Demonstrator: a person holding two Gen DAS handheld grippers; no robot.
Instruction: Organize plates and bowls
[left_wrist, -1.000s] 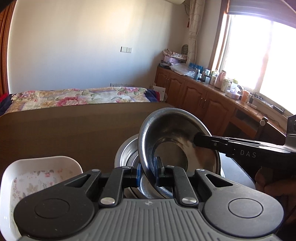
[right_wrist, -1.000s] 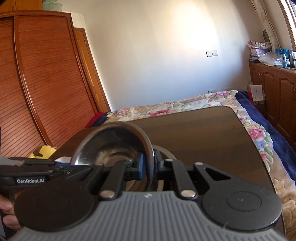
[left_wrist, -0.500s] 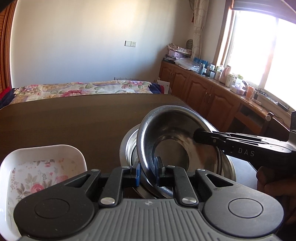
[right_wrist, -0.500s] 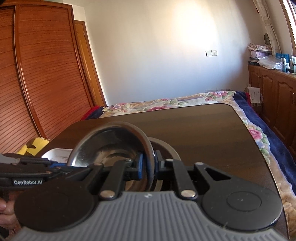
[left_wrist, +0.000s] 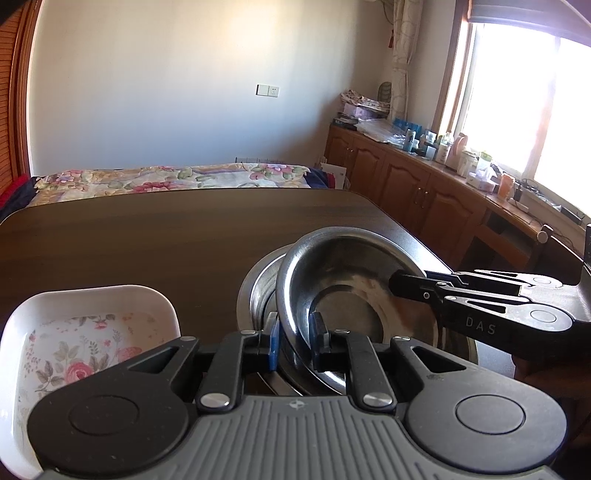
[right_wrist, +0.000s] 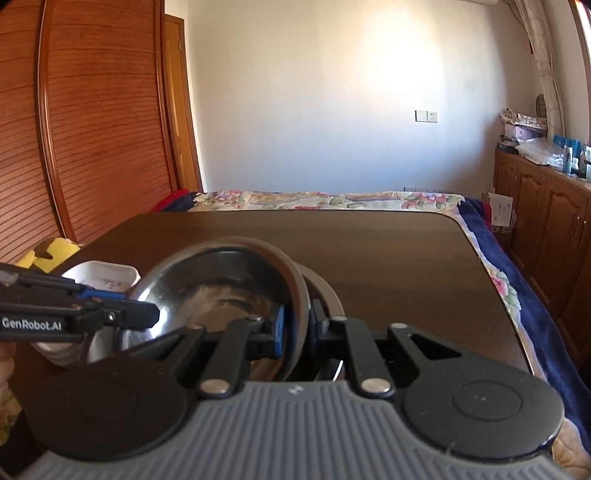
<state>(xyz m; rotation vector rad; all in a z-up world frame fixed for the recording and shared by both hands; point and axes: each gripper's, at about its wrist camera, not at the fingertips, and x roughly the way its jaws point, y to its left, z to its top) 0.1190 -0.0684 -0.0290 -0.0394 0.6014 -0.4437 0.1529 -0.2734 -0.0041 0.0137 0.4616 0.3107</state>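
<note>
A steel bowl (left_wrist: 332, 266) hangs tilted between both grippers, just over a wider steel dish (left_wrist: 255, 288) on the dark table (left_wrist: 147, 240). My left gripper (left_wrist: 295, 341) is shut on the bowl's near rim. The right gripper (left_wrist: 397, 284) pinches the rim from the right side. The right wrist view shows the same bowl (right_wrist: 221, 280), with my right gripper (right_wrist: 298, 326) shut on its rim and the left gripper (right_wrist: 153, 315) reaching in from the left. The wide steel dish (right_wrist: 321, 288) peeks out behind the bowl. A white floral square dish (left_wrist: 99, 291) sits on the table's left.
A bed with a floral cover (left_wrist: 166, 177) lies beyond the table's far edge. Wooden cabinets (left_wrist: 424, 188) crowded with bottles run under the window on the right. A slatted wardrobe (right_wrist: 92, 129) stands on the left, with a yellow object (right_wrist: 48, 253) near the table's corner.
Both grippers have come down with the steel bowl, which now sits lower and less steeply tilted over the wide steel dish. Both grips are unchanged.
</note>
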